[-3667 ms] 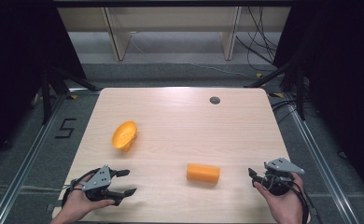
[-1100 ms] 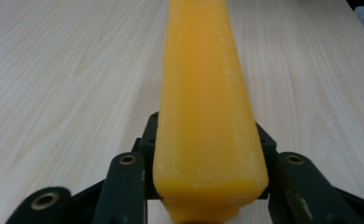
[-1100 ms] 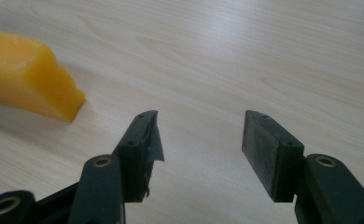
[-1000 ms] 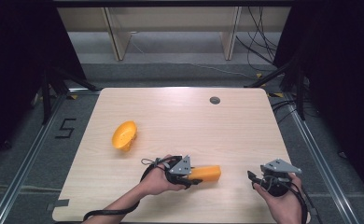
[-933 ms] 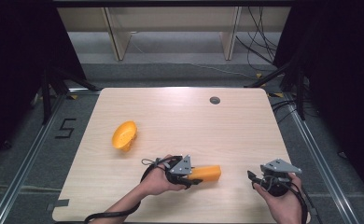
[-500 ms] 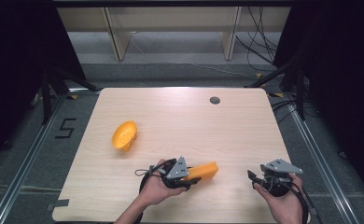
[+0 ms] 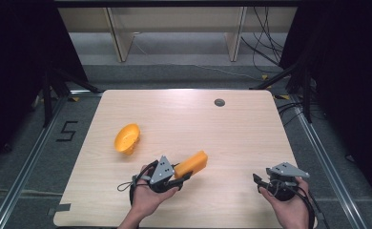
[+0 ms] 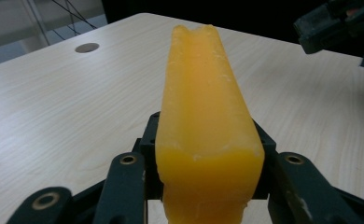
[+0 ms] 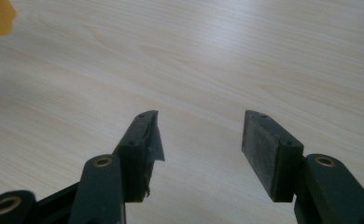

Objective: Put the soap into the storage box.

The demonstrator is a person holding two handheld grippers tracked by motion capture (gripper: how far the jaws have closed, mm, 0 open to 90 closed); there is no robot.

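— How does your light look from above?
— Even and soft on the table; you get faint shadows there and dark surroundings at both sides.
— And your gripper views?
— Your orange block is sharp up close, softer toward its far end. The wood grain blurs slightly with distance, with pale glare on it.

Orange block, orange bowl, pale woodgrain table.

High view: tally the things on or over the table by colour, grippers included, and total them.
Orange: 2, the bowl and the block.
Black: 2, the left gripper and the right gripper.
Total: 4.
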